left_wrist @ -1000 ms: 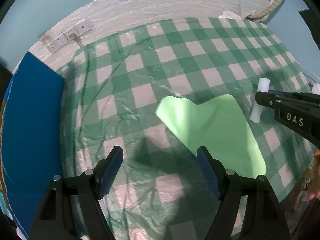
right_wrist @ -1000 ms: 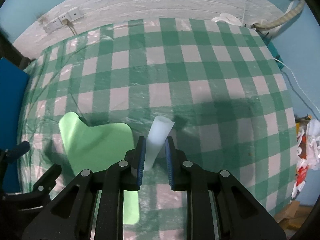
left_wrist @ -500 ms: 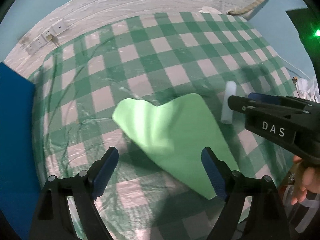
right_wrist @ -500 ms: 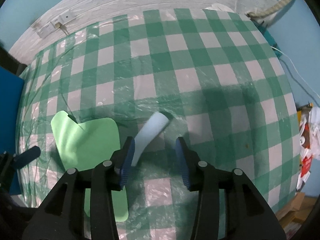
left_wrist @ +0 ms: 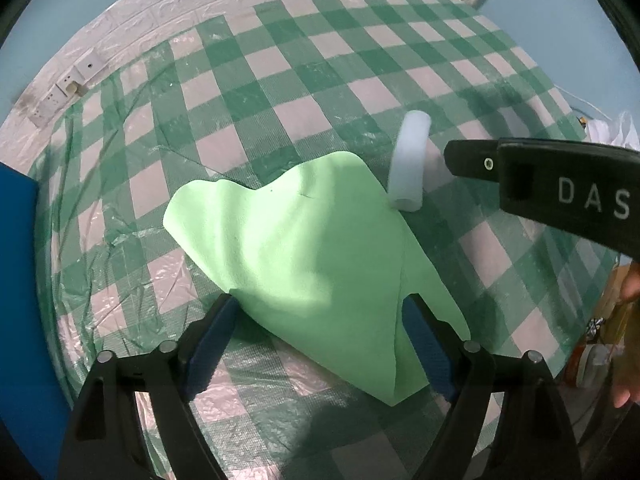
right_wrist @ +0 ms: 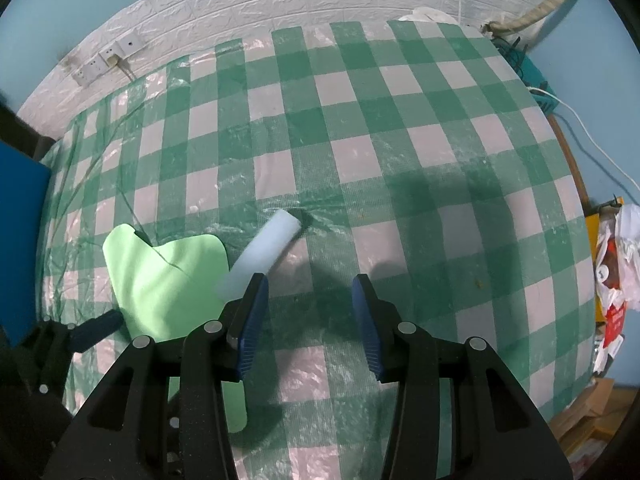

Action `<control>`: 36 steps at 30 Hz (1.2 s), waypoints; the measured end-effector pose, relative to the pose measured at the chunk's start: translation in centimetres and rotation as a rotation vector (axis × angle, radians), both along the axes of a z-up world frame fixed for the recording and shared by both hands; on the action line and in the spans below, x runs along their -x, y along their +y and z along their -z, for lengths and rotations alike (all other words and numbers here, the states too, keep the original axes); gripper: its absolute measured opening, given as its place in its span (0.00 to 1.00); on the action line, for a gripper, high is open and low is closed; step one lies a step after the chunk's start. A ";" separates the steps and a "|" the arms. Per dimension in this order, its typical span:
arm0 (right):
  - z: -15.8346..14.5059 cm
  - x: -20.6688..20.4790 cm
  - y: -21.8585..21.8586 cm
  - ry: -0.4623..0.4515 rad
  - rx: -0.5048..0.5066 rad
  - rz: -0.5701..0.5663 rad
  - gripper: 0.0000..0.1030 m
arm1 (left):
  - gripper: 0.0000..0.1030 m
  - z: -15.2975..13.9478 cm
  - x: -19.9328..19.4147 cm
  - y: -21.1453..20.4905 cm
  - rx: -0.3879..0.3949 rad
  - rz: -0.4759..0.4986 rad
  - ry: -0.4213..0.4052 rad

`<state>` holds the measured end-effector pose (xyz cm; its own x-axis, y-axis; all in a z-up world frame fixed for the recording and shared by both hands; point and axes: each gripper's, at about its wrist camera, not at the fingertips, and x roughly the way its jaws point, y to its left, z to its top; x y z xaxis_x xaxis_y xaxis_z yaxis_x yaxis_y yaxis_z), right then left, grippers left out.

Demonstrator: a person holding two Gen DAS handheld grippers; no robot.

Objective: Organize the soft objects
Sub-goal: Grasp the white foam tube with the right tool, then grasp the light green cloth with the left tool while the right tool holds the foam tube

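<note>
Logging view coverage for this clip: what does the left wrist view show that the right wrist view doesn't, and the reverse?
Left wrist only: the right gripper's side with its DAS lettering.
Right wrist only: a white cable and bags past the table's right edge.
Both: green sheet, white roll touching its edge, checked cloth, wall sockets, both jaws open.

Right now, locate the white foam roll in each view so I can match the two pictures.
Left wrist view: the white foam roll lies right of centre, at the green foam sheet's right corner, left of the right tool's arm.
Right wrist view: the roll lies left of centre, just ahead of the right tool's left finger.
Shared landmark: the green sheet, beside the roll in both.
</note>
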<state>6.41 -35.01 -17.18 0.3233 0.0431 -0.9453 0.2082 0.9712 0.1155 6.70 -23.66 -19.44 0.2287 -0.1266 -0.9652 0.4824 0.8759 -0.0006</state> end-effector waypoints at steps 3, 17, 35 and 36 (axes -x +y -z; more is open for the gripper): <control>0.0 0.0 0.0 0.000 -0.001 -0.001 0.42 | 0.55 -0.2 0.1 0.0 0.026 0.014 0.000; 0.1 0.0 0.7 0.005 0.006 -0.024 0.48 | 0.05 -2.1 0.8 1.3 0.013 -0.001 -0.051; 2.2 -3.3 4.0 -0.014 0.081 -0.023 0.52 | 0.05 -2.1 -2.9 5.7 -0.016 -0.139 -0.101; 2.4 -3.4 4.3 -0.011 0.085 -0.024 0.47 | 0.05 -2.1 -2.8 5.7 -0.016 -0.141 -0.101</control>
